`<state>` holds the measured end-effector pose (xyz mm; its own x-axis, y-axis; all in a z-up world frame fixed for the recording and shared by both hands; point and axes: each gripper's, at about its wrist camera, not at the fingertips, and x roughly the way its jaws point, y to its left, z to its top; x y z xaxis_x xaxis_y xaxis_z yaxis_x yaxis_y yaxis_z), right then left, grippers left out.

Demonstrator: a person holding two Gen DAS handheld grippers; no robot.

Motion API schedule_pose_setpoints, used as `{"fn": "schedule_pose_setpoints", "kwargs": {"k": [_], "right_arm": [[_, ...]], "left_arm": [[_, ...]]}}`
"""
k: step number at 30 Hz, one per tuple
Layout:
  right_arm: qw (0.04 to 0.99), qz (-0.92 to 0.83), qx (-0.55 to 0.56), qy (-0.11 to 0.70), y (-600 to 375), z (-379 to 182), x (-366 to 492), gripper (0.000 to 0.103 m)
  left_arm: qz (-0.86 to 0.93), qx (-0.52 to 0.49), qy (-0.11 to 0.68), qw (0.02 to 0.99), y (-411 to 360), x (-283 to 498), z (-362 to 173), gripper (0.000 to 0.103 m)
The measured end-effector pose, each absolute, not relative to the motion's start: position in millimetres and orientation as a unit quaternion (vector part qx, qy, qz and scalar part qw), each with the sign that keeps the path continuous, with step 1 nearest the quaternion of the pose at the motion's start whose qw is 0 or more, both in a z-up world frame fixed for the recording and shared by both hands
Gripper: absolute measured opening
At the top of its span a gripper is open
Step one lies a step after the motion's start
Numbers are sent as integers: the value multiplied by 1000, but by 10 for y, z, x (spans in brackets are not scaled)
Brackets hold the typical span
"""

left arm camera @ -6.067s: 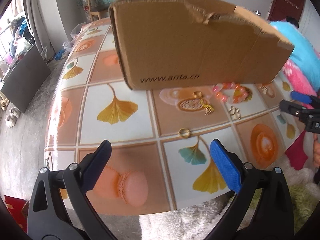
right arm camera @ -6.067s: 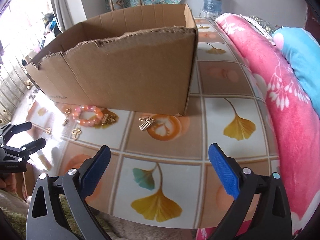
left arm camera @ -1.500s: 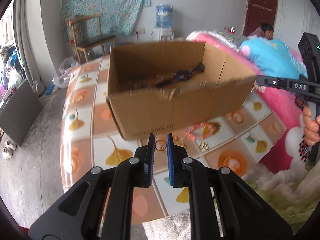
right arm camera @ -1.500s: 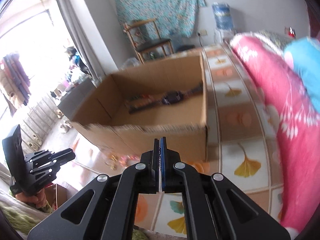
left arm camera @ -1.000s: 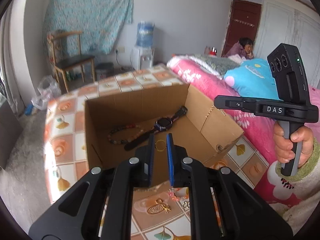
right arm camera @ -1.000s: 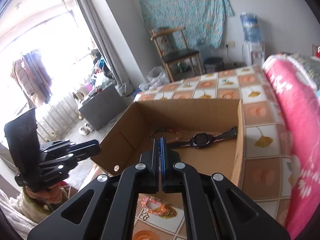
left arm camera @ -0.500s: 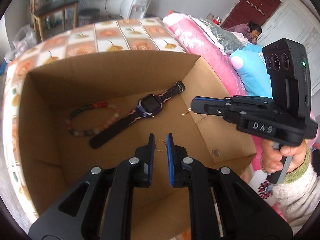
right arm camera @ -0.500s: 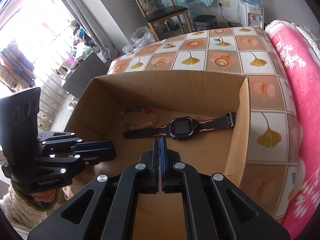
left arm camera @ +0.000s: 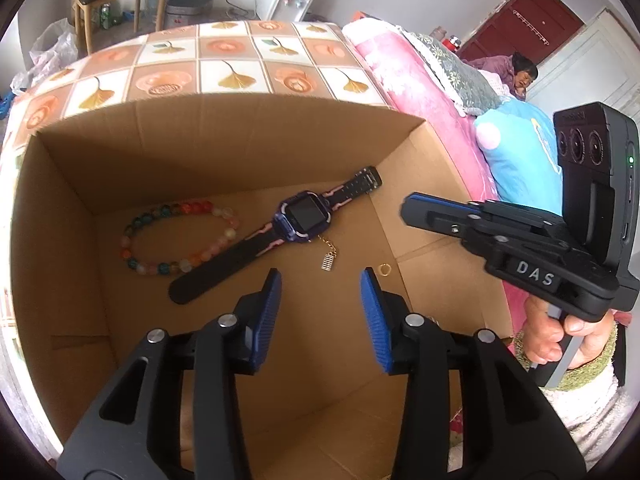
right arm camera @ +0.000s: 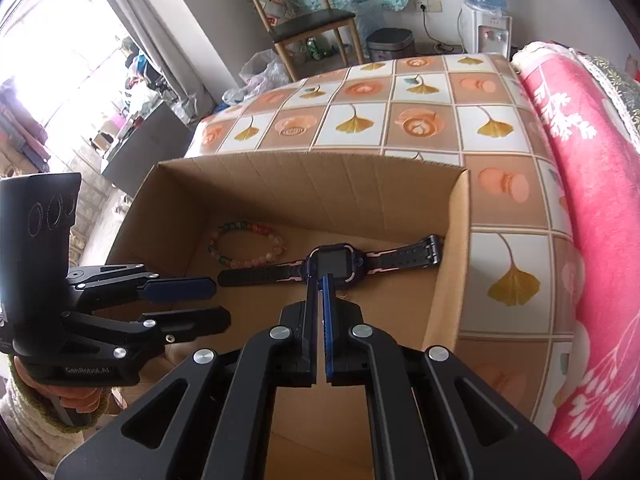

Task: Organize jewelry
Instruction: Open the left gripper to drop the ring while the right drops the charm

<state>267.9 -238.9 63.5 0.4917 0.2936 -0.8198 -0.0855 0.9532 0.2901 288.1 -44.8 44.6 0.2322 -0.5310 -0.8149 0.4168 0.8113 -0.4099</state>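
The left gripper (left arm camera: 320, 280) hung over the open cardboard box (left arm camera: 224, 128), its blue pads spread wide with nothing between them. On the box floor, just off its right fingertip at about one o'clock, lay a small gold ring (left arm camera: 385, 269). A gold charm on a short chain (left arm camera: 328, 258) lay near twelve o'clock, beside the purple watch (left arm camera: 306, 218). A multicoloured bead bracelet (left arm camera: 180, 236) sat at ten o'clock, close against the watch strap. The right gripper (right arm camera: 323, 280) reached in from three o'clock, over the box's right side, its fingers pressed together; nothing showed between them. The box stood on a ginkgo-leaf patterned tablecloth (right arm camera: 400, 120).
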Motion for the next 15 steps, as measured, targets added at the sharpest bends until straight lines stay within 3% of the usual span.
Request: {"fn": "schedule_pose_setpoints", "kwargs": {"k": [3, 5, 12, 15], "right_arm": [[862, 105, 108, 484, -2433, 691, 2647, 11], [866, 100, 107, 479, -2448, 726, 2620, 21], [881, 101, 119, 446, -2521, 921, 2401, 34], [891, 102, 129, 424, -2539, 1021, 2237, 47]], "left_arm": [[-294, -46, 529, 795, -411, 2865, 513, 48], [-289, -40, 522, 801, -393, 2839, 562, 52], [-281, -19, 494, 823, -350, 2671, 712, 69], [-280, -17, 474, 834, -265, 2526, 815, 77]]}}
